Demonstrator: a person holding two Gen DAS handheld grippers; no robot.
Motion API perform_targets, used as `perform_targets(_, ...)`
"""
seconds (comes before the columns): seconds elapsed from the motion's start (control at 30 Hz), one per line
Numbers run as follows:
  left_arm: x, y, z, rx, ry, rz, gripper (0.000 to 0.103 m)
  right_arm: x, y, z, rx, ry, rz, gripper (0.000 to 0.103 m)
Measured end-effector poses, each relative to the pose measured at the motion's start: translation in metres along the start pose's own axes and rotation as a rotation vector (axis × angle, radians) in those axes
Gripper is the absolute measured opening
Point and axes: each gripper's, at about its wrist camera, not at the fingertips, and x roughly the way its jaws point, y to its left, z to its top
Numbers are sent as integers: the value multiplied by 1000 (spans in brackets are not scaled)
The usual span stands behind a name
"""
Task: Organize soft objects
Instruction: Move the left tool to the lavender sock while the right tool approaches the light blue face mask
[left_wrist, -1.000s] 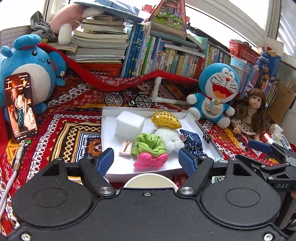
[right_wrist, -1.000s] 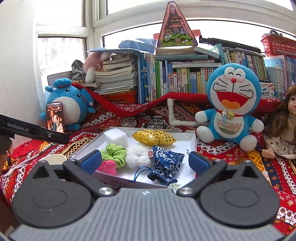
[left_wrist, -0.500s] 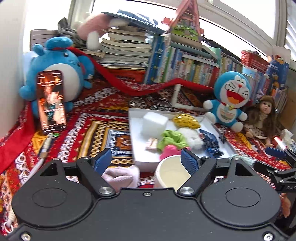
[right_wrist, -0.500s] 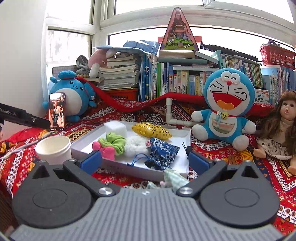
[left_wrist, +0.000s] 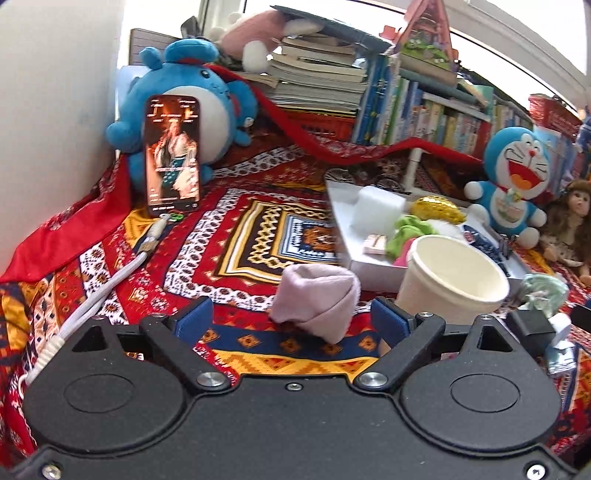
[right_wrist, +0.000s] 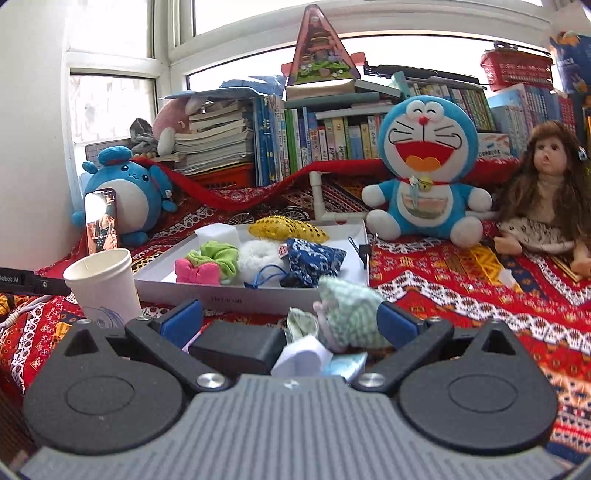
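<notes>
The pink sock (left_wrist: 316, 297), rolled into a stubby bundle, lies on the patterned cloth (left_wrist: 258, 236) between the left gripper (left_wrist: 291, 319)'s jaws, which have just been opening and stand released, clear of it; its long axis seems to run across them. A paper cup (left_wrist: 450, 286) stands just right, before the white tray (right_wrist: 258, 293). The right gripper (right_wrist: 291, 323) is open around a green checked pouch (right_wrist: 347, 306).
</notes>
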Motion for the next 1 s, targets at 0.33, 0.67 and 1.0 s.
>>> perform_targets(0.33, 13, -3, -9, -14, -47, 45, 97, -3, 8, -18, 18, -14, -34, 103)
perform_targets(0.67, 25, -5, -12, -44, -37, 43, 97, -7, 7, -30, 64, -3, -67, 91)
perform_targets(1.0, 35, -5, -11, -53, -21, 45, 95, -17, 4, -38, 43, 6, -67, 79)
